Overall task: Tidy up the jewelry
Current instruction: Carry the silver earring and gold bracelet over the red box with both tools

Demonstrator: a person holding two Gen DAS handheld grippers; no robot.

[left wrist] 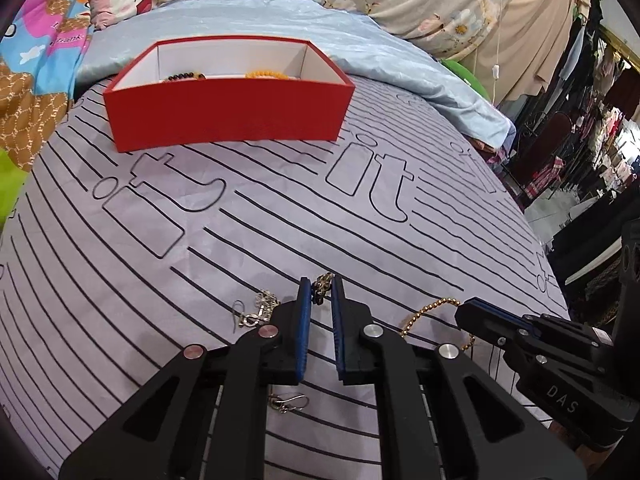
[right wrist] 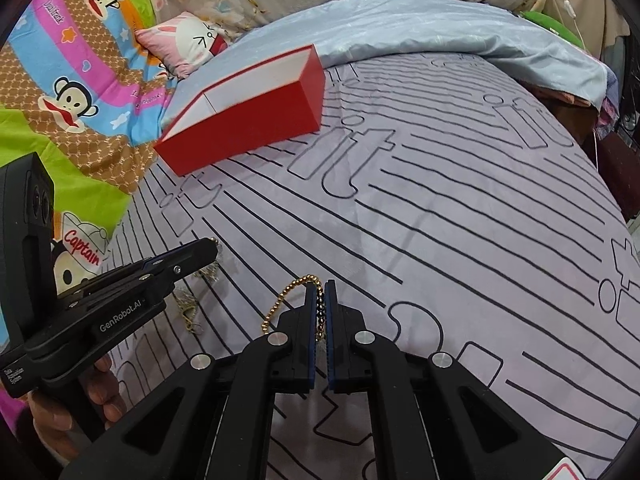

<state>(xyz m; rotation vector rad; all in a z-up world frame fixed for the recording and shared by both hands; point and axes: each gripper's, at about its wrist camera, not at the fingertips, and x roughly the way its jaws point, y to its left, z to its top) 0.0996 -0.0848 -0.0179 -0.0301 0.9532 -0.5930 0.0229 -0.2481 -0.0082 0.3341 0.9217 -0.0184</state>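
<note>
Both tools down on the striped bed sheet (left wrist: 280, 208) mid-pickup: left tool (left wrist: 320, 292) narrowed to a small gap around a dark-and-gold chain piece (left wrist: 322, 286), whether it truly grips I cannot tell; right tool (right wrist: 319, 292) nearly closed, pinching the gold bead chain (right wrist: 288, 294), whose loop trails left onto the sheet. Red box (left wrist: 228, 118) sits open, well apart up the bed, bead bracelets (left wrist: 266, 75) already inside; silver earrings (left wrist: 256, 310) lie loose beside the left tool. Next, likely: lift clear without snagging, carry over the box rim, let go
</note>
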